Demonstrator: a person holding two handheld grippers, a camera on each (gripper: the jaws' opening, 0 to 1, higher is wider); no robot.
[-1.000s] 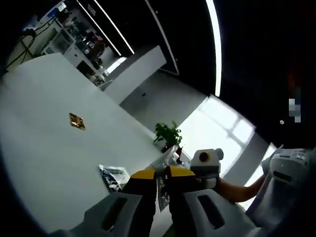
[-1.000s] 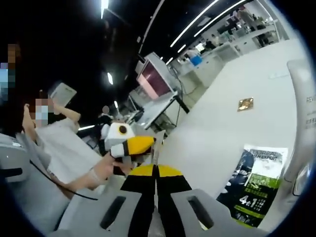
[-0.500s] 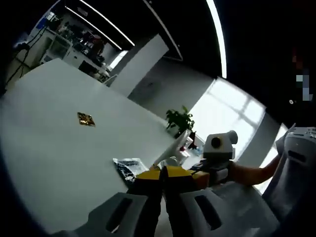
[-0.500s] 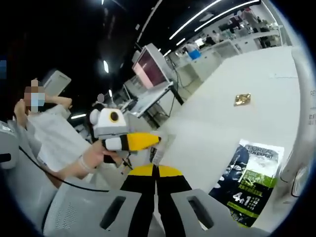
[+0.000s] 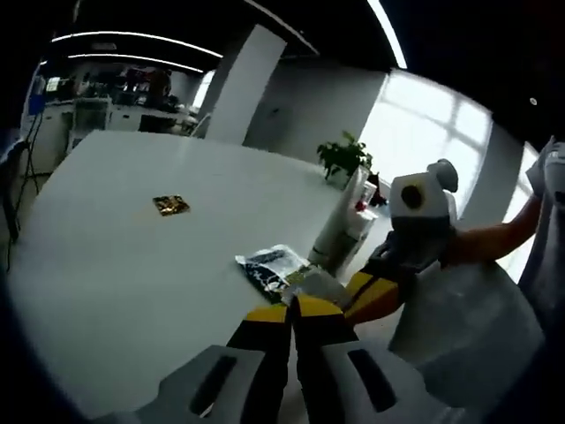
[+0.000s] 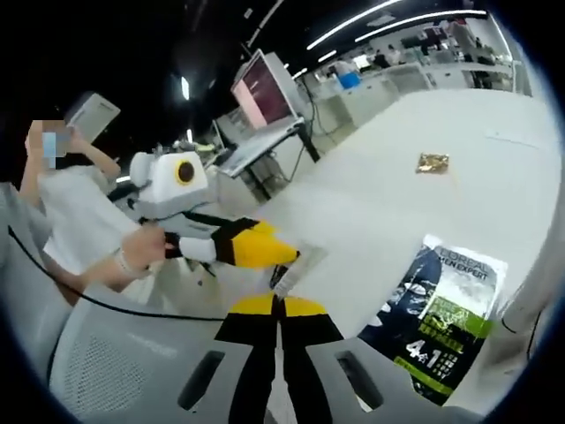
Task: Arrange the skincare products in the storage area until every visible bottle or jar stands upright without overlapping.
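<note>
left gripper view: the left gripper [image 5: 293,309] is seen with jaws pressed together over the white table [image 5: 106,265]. a dark sachet [image 5: 269,265] lies flat beside a white tube [image 5: 344,225] standing upright. the right gripper [image 6: 278,305] is likewise closed; whether a thin sachet [image 6: 284,276] is pinched cannot be told.

sachet pack: a dark, green-banded flat pack [image 6: 441,314] is seen lying flat on the white desk [image 6: 415,115], printed face up, at 4 o'clock in the right gripper view.
bottles: pale tall bottles [image 5: 346,231] are seen upright, close together, at 2 o'clock of the pack [image 5: 272,265] in the left gripper view.
small foil packet: a gold square [image 5: 170,205] is seen flat, well apart.
</note>
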